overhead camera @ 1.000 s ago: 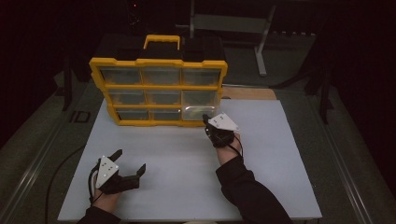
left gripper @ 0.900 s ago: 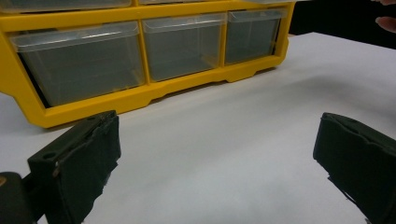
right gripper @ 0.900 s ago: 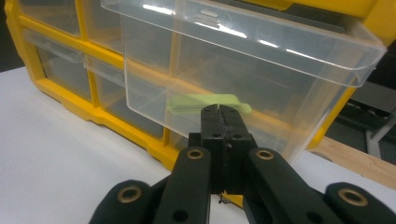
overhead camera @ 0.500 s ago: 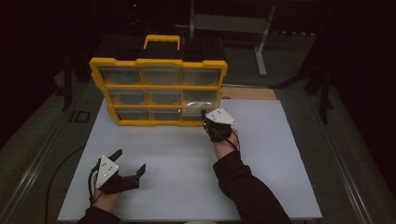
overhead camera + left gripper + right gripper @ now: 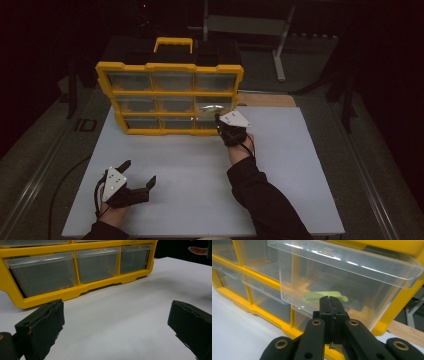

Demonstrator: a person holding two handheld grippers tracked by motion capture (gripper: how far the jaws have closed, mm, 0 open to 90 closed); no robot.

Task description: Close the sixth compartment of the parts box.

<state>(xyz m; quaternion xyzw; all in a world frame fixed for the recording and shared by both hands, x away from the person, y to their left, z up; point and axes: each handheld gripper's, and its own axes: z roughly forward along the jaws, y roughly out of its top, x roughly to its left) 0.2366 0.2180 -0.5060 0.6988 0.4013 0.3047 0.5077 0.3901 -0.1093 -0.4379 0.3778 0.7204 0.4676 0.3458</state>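
A yellow organizer cabinet (image 5: pixel 170 92) with clear plastic drawers stands upright at the back of the white board (image 5: pixel 200 170). Its middle-right drawer (image 5: pixel 212 106) sticks out a little. In the right gripper view this drawer (image 5: pixel 342 270) holds a pale green flat piece (image 5: pixel 314 295). My right gripper (image 5: pixel 220 120) is shut with nothing between its jaws, and its tip (image 5: pixel 329 300) is up against the drawer's clear front. My left gripper (image 5: pixel 139 171) rests at the front left of the board, open wide and holding nothing (image 5: pixel 117 322), pointed at the cabinet's bottom row (image 5: pixel 75 270).
A black case with a yellow handle (image 5: pixel 173 44) sits behind the cabinet. A wooden strip (image 5: pixel 265 100) lies at the board's far right edge. A metal stand (image 5: pixel 277 50) rises further back. Dark floor surrounds the board.
My right gripper has moved forward and slightly left, from the board toward the middle-right drawer front. The left gripper has stayed where it was.
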